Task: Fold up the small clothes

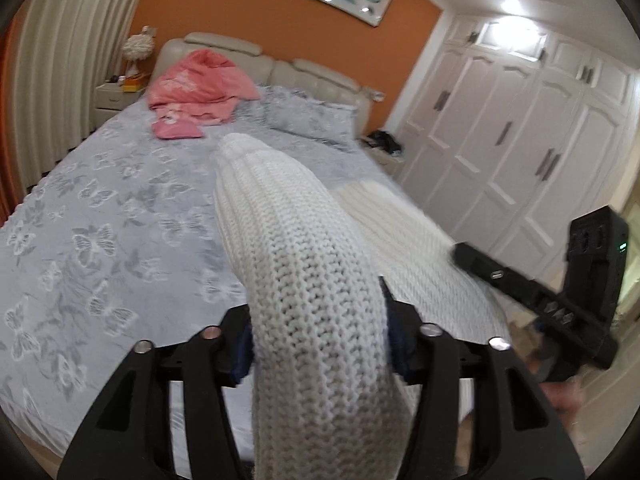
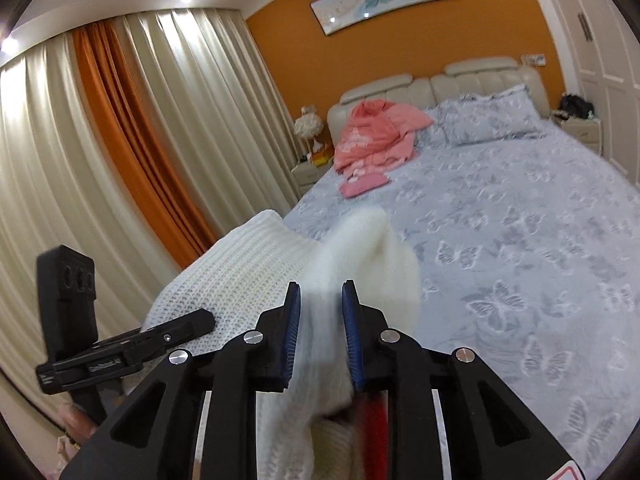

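A white knitted sweater hangs in the air above the near edge of the bed. My left gripper is shut on one part of it, which bulges forward over the jaws and hides the fingertips. My right gripper is shut on another part of the same sweater, with knit bunched between the blue pads. Each gripper shows in the other's view: the right one at the right of the left wrist view, the left one at the lower left of the right wrist view.
The bed has a grey butterfly-print cover and two pillows. Pink clothes lie heaped near the headboard. Nightstands stand on both sides. A white wardrobe lines the right wall; curtains hang on the left.
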`<move>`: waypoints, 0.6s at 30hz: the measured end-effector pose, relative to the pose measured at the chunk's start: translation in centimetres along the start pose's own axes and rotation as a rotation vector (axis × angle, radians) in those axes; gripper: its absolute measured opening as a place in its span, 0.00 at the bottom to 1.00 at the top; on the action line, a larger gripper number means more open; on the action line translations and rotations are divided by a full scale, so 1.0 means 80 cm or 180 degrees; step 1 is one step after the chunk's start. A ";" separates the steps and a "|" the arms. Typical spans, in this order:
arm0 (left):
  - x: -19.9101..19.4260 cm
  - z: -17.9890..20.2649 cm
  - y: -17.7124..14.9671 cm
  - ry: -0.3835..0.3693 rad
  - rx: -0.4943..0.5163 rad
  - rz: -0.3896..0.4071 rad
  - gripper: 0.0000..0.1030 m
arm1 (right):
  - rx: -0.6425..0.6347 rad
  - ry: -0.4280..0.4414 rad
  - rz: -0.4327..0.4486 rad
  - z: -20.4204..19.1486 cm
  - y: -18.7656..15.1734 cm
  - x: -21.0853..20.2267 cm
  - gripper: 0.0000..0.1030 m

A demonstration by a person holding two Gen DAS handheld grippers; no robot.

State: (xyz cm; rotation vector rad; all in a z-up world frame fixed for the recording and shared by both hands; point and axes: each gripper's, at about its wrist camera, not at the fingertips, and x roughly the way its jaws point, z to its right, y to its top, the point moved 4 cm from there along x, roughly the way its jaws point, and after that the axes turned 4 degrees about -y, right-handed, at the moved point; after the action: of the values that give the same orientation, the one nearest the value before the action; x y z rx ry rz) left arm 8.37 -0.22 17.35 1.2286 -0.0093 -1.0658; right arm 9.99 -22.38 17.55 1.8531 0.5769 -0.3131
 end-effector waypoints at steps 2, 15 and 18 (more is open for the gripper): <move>0.041 -0.059 -0.026 0.0303 -0.0119 -0.0092 0.83 | 0.0001 -0.0206 -0.0251 0.027 -0.033 0.063 0.53; 0.116 -0.279 -0.204 0.0939 -0.1586 -0.0800 0.87 | 0.1059 -0.0233 -0.1759 0.091 -0.259 0.226 0.65; 0.125 -0.299 -0.210 0.0884 -0.1762 -0.0826 0.91 | 0.1249 -0.0101 -0.1751 0.082 -0.265 0.251 0.73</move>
State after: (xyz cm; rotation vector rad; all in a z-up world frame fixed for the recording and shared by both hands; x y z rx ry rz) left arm 15.51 12.06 -10.06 0.8713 0.6344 -1.0172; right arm 16.14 -18.14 -11.46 2.0267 1.0615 -0.8690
